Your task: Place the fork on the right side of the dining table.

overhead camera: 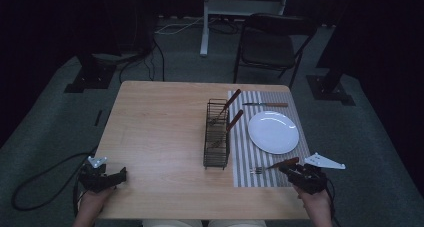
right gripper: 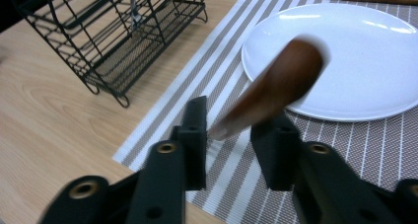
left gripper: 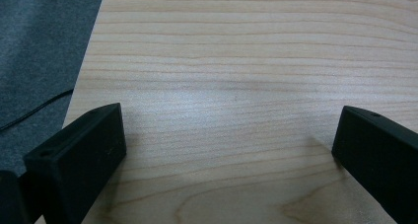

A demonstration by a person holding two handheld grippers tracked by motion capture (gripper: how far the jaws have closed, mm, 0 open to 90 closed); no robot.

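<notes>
Desk; striped mat at right; fork on mat's near edge, just near of plate. Right tool spread, wooden handle loose between jaws. Left tool spread, empty. Risk: handle rolls off mat or knocks plate if nudged while withdrawing.

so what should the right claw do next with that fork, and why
Probably open a little wider and back straight off. The fork already lies on the striped mat beside the plate, and in the right gripper view its wooden handle sits between the right claw jaws with a gap on one side, so the placing looks done.
</notes>
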